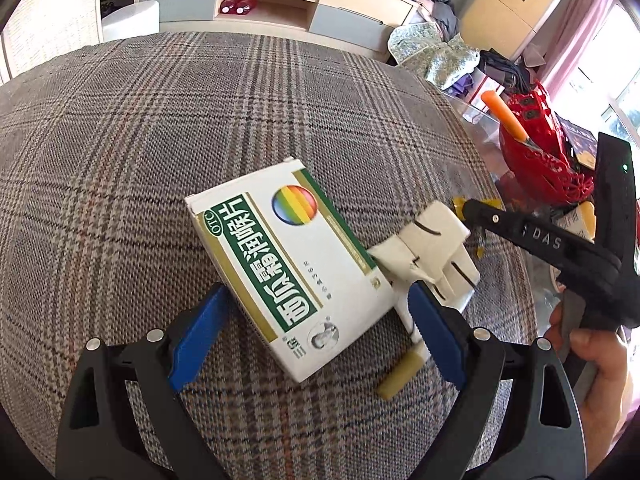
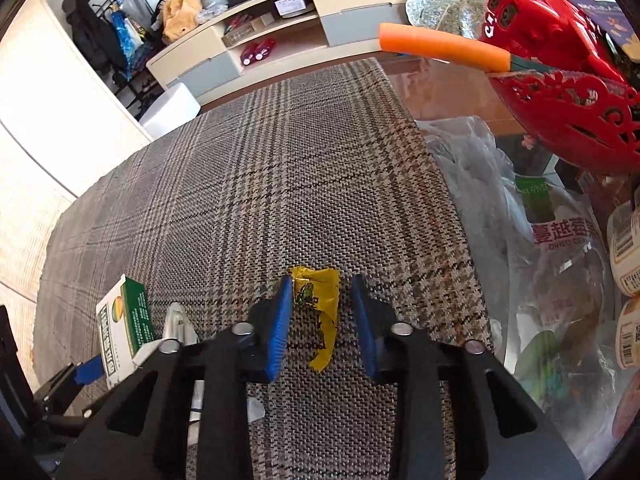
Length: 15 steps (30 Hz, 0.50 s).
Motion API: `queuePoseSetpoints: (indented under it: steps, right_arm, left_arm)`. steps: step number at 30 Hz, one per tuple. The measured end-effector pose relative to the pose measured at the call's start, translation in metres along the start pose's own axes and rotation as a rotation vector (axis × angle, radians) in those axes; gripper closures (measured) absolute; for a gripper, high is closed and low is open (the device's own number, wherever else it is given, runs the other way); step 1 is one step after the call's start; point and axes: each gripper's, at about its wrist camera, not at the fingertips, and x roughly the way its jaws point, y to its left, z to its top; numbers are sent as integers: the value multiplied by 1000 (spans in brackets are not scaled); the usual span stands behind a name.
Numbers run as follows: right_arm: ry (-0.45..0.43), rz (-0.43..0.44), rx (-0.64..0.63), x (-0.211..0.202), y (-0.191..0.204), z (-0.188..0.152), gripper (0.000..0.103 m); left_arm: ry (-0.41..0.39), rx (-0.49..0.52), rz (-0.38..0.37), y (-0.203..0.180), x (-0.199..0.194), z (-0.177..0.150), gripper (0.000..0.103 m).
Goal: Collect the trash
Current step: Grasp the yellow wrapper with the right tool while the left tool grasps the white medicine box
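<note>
The left gripper (image 1: 316, 324) has its jaws apart around the medicine box (image 1: 292, 276): probably light, stiff cardboard, best gripped across its narrow sides. The right gripper (image 2: 322, 328) is open around the yellow wrapper (image 2: 320, 308), thin and crushable. Folded paper (image 1: 432, 252) lies at the box's 3 o'clock. Woven plaid tablecloth (image 1: 160, 140); cluttered living room.

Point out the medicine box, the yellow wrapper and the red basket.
medicine box (image 1: 296, 272), left wrist view, middle of its printed top face.
yellow wrapper (image 2: 318, 300), right wrist view, its crumpled upper part.
red basket (image 2: 568, 108), right wrist view, its openwork side wall.
</note>
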Motion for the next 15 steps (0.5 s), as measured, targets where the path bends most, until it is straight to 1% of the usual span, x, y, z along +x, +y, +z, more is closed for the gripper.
queuePoseSetpoints:
  steps: [1, 3, 9, 11, 13, 14, 15]
  right_arm:
    - [1, 2, -6, 1, 1, 0, 82]
    - [-5, -7, -23, 0, 3, 0, 91]
    - [-31, -35, -56, -11, 0, -2, 93]
    - [-33, -30, -56, -15, -4, -3, 93]
    - [-35, -30, -56, -18, -8, -4, 93]
    - [-34, -31, -57, -18, -10, -4, 93]
    - [-34, -28, -56, -19, -11, -4, 93]
  left_arm:
    - [-2, -5, 1, -1, 1, 3, 17]
    - [-5, -13, -2, -2, 4, 8, 17]
    - [-19, -39, 3, -3, 10, 17, 17]
    - [-23, -59, -9, 1, 9, 18, 18]
    - [-24, -56, 0, 4, 8, 18, 18]
    - [-26, -49, 18, 4, 9, 19, 19]
    - [-29, -43, 30, 4, 9, 20, 22]
